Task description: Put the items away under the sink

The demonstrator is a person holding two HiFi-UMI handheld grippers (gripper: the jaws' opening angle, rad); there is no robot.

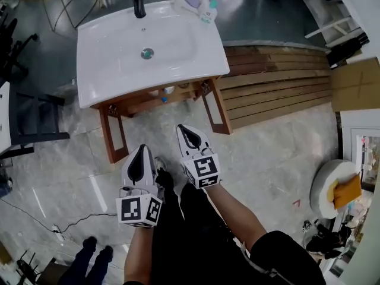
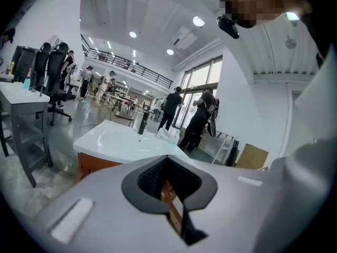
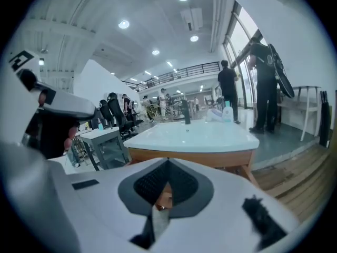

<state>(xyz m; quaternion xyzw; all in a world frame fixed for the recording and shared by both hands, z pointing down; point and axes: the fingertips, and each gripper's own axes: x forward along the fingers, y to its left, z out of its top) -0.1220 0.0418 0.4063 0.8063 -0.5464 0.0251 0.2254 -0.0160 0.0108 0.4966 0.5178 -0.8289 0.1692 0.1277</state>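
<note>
Below, the grey tiled floor (image 1: 267, 153) fills most of the head view, and a stack of wooden planks (image 1: 279, 85) lies to the right of the sink. The white sink (image 1: 113, 52) sits on a brown wooden stand (image 1: 113, 136). A few small items (image 1: 168, 91), too small to tell apart, show on the stand's shelf just under the basin's near edge. On the near side of the stand, the left gripper (image 1: 142, 152) and the right gripper (image 1: 185, 130) hang side by side above the floor, both pointing toward the sink. Each claw is closed tip to tip with nothing in it, as each gripper view shows. On the basin's far rim stand a black faucet (image 1: 138, 0) and a white dish (image 1: 189, 0) with something purple in it. Just beside the dish is a small bottle (image 1: 208, 12) with a teal cap.
</note>
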